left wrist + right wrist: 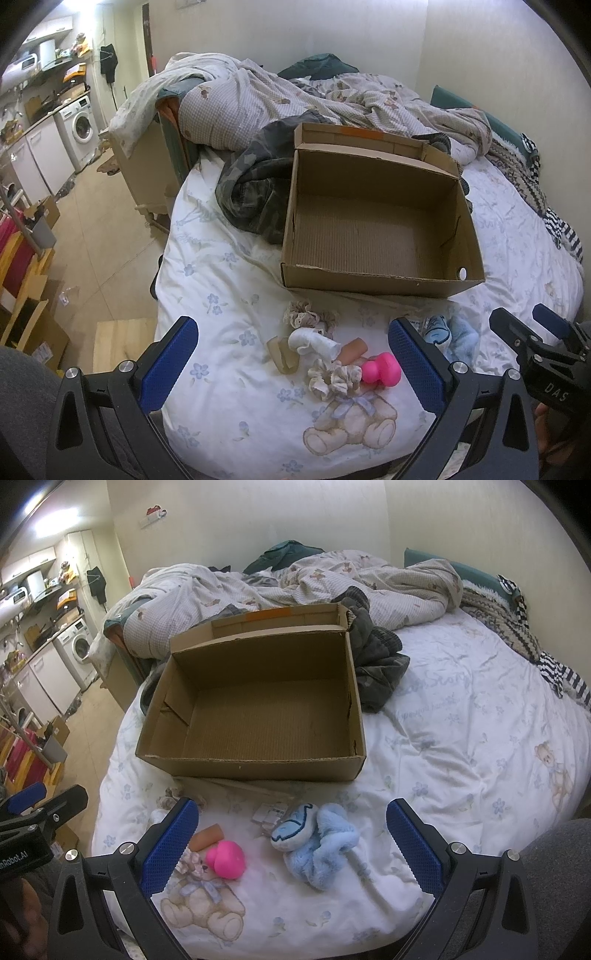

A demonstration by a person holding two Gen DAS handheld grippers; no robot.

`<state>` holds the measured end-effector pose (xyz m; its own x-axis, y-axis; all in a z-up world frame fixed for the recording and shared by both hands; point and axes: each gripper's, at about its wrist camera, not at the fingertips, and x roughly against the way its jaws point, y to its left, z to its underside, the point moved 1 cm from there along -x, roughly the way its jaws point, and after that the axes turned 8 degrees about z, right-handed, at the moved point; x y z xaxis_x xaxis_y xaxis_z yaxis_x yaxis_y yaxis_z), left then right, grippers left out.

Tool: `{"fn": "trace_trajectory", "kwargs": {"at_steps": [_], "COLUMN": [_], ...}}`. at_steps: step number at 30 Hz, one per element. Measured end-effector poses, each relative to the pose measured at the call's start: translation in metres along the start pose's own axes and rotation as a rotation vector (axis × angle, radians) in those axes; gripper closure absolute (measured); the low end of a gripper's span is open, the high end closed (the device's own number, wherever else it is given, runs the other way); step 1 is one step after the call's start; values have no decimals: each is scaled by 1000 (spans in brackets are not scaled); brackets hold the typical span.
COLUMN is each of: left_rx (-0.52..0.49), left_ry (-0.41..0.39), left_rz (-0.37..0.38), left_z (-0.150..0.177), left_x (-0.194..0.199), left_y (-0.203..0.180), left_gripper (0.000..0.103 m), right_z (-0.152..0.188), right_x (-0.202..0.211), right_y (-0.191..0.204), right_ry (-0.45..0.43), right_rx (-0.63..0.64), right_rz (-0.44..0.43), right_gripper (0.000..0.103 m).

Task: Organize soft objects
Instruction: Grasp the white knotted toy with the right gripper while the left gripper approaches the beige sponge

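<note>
An open brown corrugated-cardboard box [376,229] is sitting on the white flower-and-teddy-printed bed sheet [221,266], its lid folded back behind it and its floor showing bare, so it is probably serving as the container the soft things are meant to go into. It is lying just beyond the small items, which would keep each carry short.

The items are lying loose on the sheet in front of the box's near wall: a lacy beige scrunchie [308,317], a white rolled sock [314,343], a cream satin scrunchie [334,380], a bright pink rounded squishy toy [380,371], a tan tube-shaped piece [352,350] and, off to the right, a fluffy light-blue plush bundle [317,843]. None of them is inside the box yet, so the sorting appears to be at its very start.

The left gripper [291,365] is hovering low over the scrunchie and sock cluster with its blue-padded fingers [170,365] spread wide and nothing between them, seemingly framing a first pick. The right gripper [291,845] is hanging likewise over the sheet, fingers wide apart and empty, with the blue plush lying between them and the pink toy near its left pad, so each hand is covering its own share of the pile.

The rumpled checked duvet [258,92] and dark grey clothing [251,184] are lying behind and beside the box.
</note>
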<state>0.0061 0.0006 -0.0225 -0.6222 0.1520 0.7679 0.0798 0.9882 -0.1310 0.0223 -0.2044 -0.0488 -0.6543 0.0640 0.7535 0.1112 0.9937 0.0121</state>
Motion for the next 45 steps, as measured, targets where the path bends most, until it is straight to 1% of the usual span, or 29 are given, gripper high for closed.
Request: {"fn": "trace_trajectory", "kwargs": {"at_steps": [7, 11, 13, 16, 19, 21, 24, 28, 30, 31, 33, 35, 37, 39, 40, 41, 42, 43, 45], "left_rx": [5, 9, 10, 6, 0, -9, -5, 48, 121, 163, 189, 193, 200, 206, 211, 217, 224, 231, 246], "left_ry": [17, 32, 42, 88, 128, 158, 199, 240, 268, 269, 259, 261, 273, 291, 296, 301, 308, 314, 320], "left_rz": [5, 27, 30, 25, 15, -13, -57, -88, -68, -49, -49, -59, -58, -59, -57, -54, -55, -55, -53], "left_z": [-4, -17, -25, -39, -53, -59, -60, -50, -47, -47, -49, -49, -49, -48, -47, -45, -44, -44, -42], "left_x": [2, 3, 2, -3, -12, -21, -35, -52, -59, -60, -60, -61, -65, -68, -69, -70, -71, -72, -74], "left_y": [-2, -4, -3, 0, 7, 14, 30, 52, 65, 70, 76, 77, 79, 82, 84, 86, 89, 91, 93], "left_gripper": [0, 0, 0, 0, 0, 0, 0, 0, 0, 0, 0, 0, 0, 0, 0, 0, 0, 0, 0], "right_z": [3, 0, -10, -19, -30, -36, -43, -44, -39, -36, -27, -17, -8, -1, 2, 4, 6, 6, 10], "right_x": [-2, -6, -4, -3, -7, -11, -20, -35, -46, -52, -65, -81, -93, -103, -108, -113, -118, -126, -135], "right_y": [-2, -7, -5, -8, -6, -3, 10, 37, 54, 64, 79, 91, 103, 117, 123, 128, 134, 138, 145], "right_ry": [6, 25, 33, 36, 69, 103, 147, 193, 235, 261, 323, 388, 430, 472, 489, 503, 515, 526, 557], "right_rx": [3, -8, -9, -14, -18, -11, 34, 119, 166, 193, 226, 230, 234, 239, 239, 238, 233, 226, 209], "right_rz": [5, 0, -3, -19, -64, -111, -192, -260, -291, -304, -335, -348, -362, -384, -393, -396, -395, -393, -398], "right_gripper": [0, 0, 0, 0, 0, 0, 0, 0, 0, 3, 17, 19, 20, 30, 33, 40, 46, 49, 70]}}
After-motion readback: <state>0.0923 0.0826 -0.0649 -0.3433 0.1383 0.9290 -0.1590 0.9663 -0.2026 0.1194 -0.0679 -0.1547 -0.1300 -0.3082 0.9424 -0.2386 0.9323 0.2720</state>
